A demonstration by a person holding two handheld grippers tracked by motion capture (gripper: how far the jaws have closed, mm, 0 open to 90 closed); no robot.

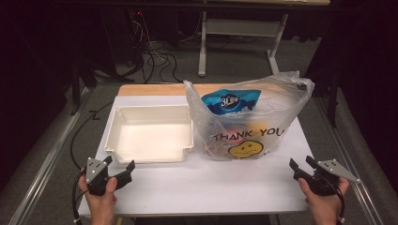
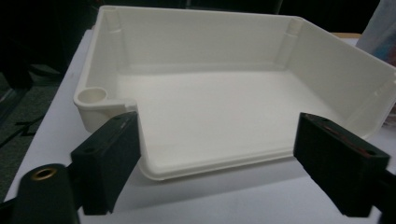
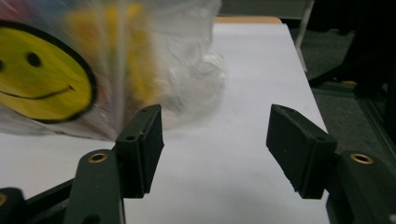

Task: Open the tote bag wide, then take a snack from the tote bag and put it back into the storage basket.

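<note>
A clear plastic bag [image 1: 248,119] printed "THANK YOU" with a yellow smiley stands on the white table [image 1: 211,180], right of centre. A blue snack packet [image 1: 231,101] and other colourful items show inside it. Left of the bag sits an empty white tray [image 1: 150,133]. My left gripper [image 1: 119,164] rests near the table's front left, open, just in front of the tray [image 2: 210,112]; nothing is between its jaws. At the front right my right gripper [image 1: 300,165] is open too, a little short of the bag [image 3: 107,65], its jaws empty.
The table's wooden back edge [image 1: 150,89] lies behind the tray. Past it are floor cables [image 1: 155,58] and a white desk frame [image 1: 202,42]. Bare tabletop stretches between the two grippers along the front.
</note>
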